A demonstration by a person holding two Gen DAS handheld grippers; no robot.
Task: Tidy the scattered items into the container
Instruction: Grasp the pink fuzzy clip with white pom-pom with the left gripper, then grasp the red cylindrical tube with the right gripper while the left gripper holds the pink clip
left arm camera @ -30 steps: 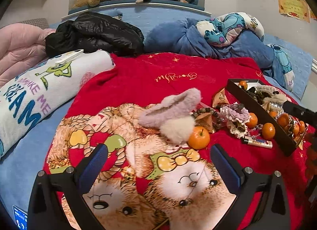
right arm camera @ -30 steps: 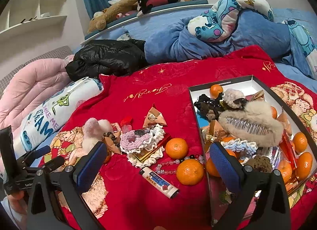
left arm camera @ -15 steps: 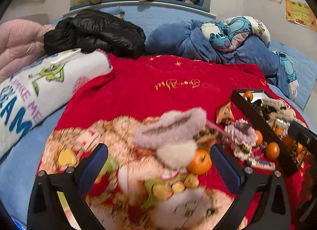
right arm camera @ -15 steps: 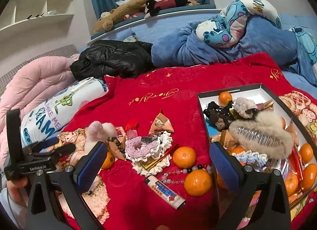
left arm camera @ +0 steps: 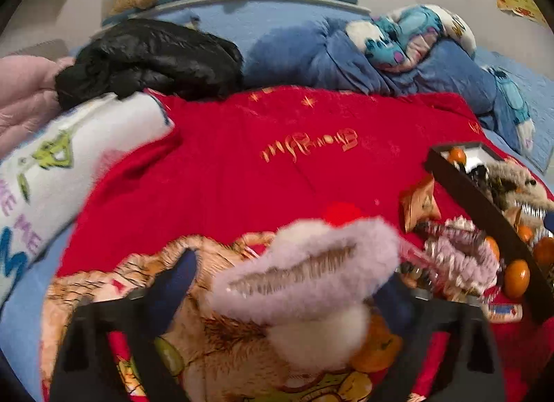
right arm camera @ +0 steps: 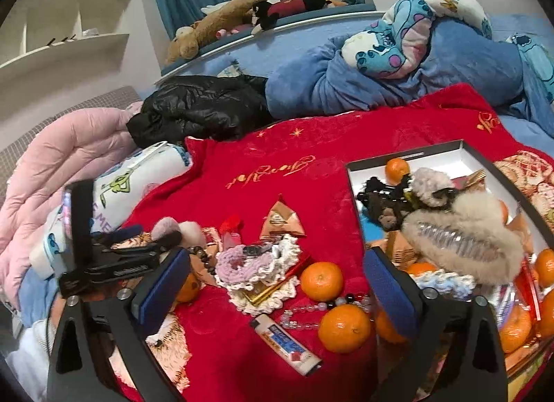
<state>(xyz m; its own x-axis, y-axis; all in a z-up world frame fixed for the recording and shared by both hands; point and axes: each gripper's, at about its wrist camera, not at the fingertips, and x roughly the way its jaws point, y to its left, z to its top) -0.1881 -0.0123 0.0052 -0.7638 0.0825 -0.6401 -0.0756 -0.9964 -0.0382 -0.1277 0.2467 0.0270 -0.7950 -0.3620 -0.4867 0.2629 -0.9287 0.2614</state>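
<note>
Two pads of my left tool (left arm camera: 284,284) now flank the fluffy pink hair claw (left arm camera: 304,270) on the bed, closer than a second ago; still spread, not pinching. My right tool (right arm camera: 277,284) hovers open beside the box (right arm camera: 408,154).

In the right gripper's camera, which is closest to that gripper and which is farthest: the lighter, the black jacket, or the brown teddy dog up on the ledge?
1. Lighter: right in front of the right gripper, on the red blanket.
2. Black jacket: behind the blanket, toward the left.
3. Brown teddy dog: farthest, on the back ledge.
</note>
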